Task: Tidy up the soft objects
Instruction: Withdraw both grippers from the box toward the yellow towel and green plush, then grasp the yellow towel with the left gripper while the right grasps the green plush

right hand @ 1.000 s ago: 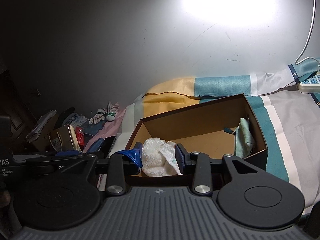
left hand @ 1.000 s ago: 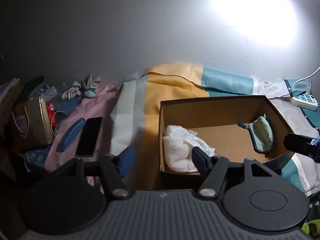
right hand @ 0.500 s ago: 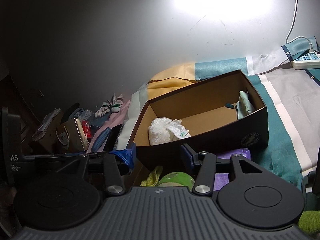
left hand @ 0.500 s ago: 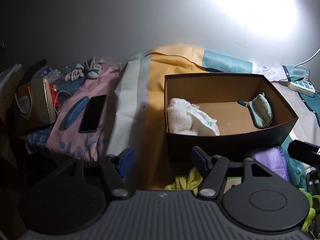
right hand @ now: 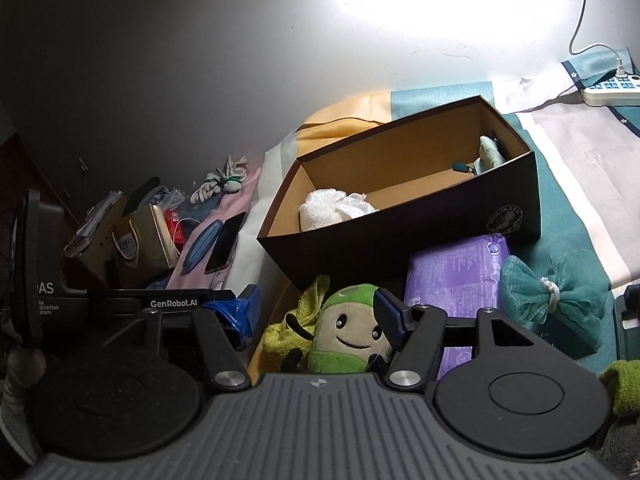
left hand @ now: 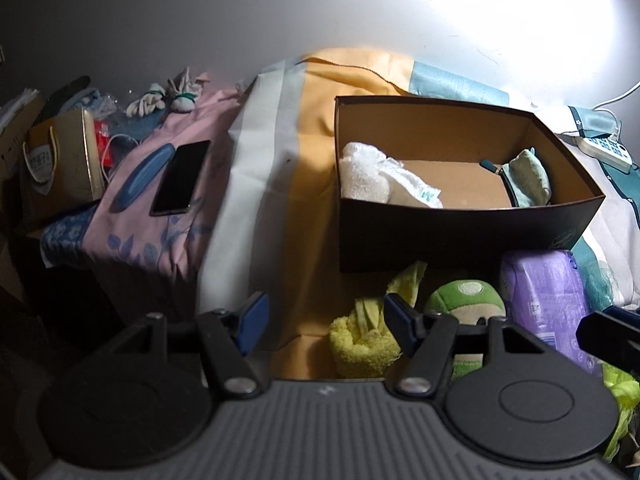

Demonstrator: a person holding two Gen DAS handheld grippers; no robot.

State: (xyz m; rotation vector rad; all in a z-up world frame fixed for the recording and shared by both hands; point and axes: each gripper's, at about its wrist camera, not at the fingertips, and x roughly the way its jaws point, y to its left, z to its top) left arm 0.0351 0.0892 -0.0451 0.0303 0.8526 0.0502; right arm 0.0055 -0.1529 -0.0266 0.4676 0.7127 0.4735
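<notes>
A dark cardboard box (left hand: 460, 236) (right hand: 400, 236) lies open on the bed. Inside it are a white fluffy cloth (left hand: 368, 176) (right hand: 324, 208) at the left end and a pale green pouch (left hand: 528, 178) (right hand: 490, 152) at the right end. In front of the box lie a yellow towel (left hand: 364, 340) (right hand: 296, 320), a green plush toy (left hand: 464, 300) (right hand: 348, 328), a purple soft pack (left hand: 544, 292) (right hand: 452, 276) and a teal mesh bow (right hand: 552, 292). My left gripper (left hand: 324, 316) is open and empty above the towel. My right gripper (right hand: 316, 312) is open, its jaws on either side of the plush toy.
A phone (left hand: 180, 178) and a blue case (left hand: 140, 176) lie on the pink bedding at left. A paper gift bag (left hand: 60, 164) stands at the far left, with white gloves (left hand: 160, 96) behind. A power strip (right hand: 612, 90) sits at the back right by the wall.
Both grippers have pulled back and down from the box to the pile in front of it. The right gripper has let go of the white cloth, which now lies in the box.
</notes>
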